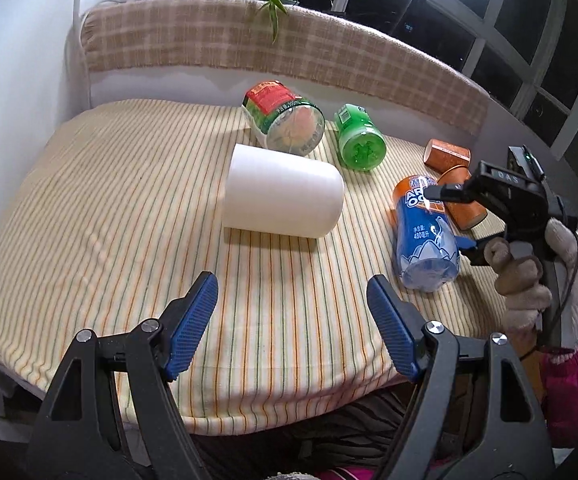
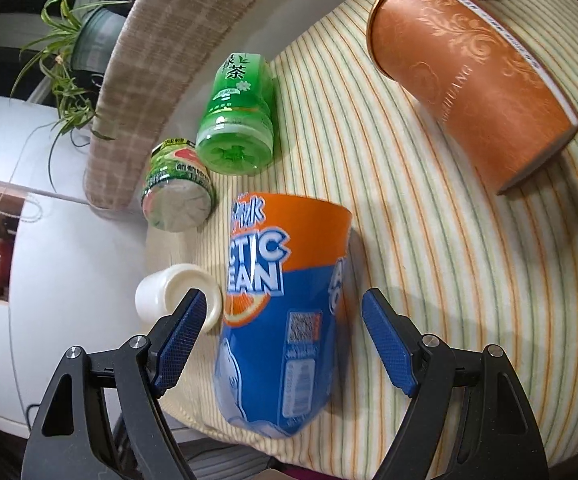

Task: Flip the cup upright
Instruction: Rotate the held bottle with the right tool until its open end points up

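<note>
A white cup (image 1: 283, 192) lies on its side in the middle of the striped cloth (image 1: 109, 220), mouth to the left. My left gripper (image 1: 293, 320) is open and empty, a little short of it. A blue and orange cut-bottle cup (image 2: 285, 312) lies on its side between the open fingers of my right gripper (image 2: 281, 344), which do not touch it. In the left wrist view the right gripper (image 1: 449, 216) straddles that cup (image 1: 425, 232). The white cup also shows in the right wrist view (image 2: 177, 296), behind the left finger.
A green cut-bottle cup (image 1: 359, 138), a red and green labelled one (image 1: 285, 120) and two brown paper cups (image 1: 447, 154) lie on their sides at the back and right. The large brown cup (image 2: 473, 76) lies beyond my right gripper. The cloth's front edge is near.
</note>
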`<state>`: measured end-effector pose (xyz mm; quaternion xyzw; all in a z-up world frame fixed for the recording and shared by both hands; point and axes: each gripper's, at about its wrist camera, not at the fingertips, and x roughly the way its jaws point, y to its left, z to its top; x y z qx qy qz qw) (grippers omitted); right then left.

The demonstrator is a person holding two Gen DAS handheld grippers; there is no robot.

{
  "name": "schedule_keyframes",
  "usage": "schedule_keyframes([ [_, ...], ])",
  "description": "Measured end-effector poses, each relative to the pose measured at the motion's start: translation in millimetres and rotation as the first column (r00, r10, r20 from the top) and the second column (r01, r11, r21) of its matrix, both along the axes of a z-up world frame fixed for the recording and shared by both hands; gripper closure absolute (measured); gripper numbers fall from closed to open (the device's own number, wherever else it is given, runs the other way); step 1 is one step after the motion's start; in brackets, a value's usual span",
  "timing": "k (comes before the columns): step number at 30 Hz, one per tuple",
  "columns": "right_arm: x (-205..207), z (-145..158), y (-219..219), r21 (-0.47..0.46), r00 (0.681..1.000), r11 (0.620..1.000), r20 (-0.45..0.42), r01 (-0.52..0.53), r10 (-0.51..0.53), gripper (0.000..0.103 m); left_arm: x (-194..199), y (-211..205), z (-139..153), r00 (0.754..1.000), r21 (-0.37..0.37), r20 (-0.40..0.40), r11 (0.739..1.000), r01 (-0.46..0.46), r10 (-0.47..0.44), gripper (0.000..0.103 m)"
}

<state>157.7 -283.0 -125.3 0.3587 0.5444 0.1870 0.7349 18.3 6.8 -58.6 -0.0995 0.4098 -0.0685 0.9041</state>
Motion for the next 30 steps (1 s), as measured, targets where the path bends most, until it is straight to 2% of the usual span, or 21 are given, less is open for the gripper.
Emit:
schedule_keyframes([
  [4, 10.0, -6.0, 1.0, 0.018, 1.000, 1.000, -0.016, -0.002, 0.002, 0.030, 0.8, -1.7, -1.8, 1.000, -0.001, -0.005, 1.000, 0.002, -0.002, 0.024],
  [7, 14.4, -6.1, 3.2, 0.008, 1.000, 1.000, -0.008, -0.013, 0.013, 0.042, 2.7, -2.6, -2.2, 1.000, -0.006, -0.009, 1.000, 0.003, -0.003, 0.024],
  [16, 4.4, 24.7, 2.7, -0.094, 0.987, 0.995, 0.157, -0.024, 0.039, 0.043, 11.9, -11.2, -2.5, 1.000, -0.014, -0.005, 1.000, 0.016, -0.016, 0.024],
  [25, -12.5, 52.3, 7.1, -0.269, 0.939, 0.963, 0.330, -0.001, 0.093, 0.044, 16.6, -20.6, 6.8, 0.999, 0.003, 0.033, 1.000, 0.022, -0.022, 0.024],
  [30, -27.1, 65.2, 21.8, -0.398, 0.888, 0.917, 0.430, 0.023, 0.165, 0.044, 19.0, -21.7, 13.3, 0.998, 0.005, 0.059, 1.000, 0.014, -0.014, 0.024],
])
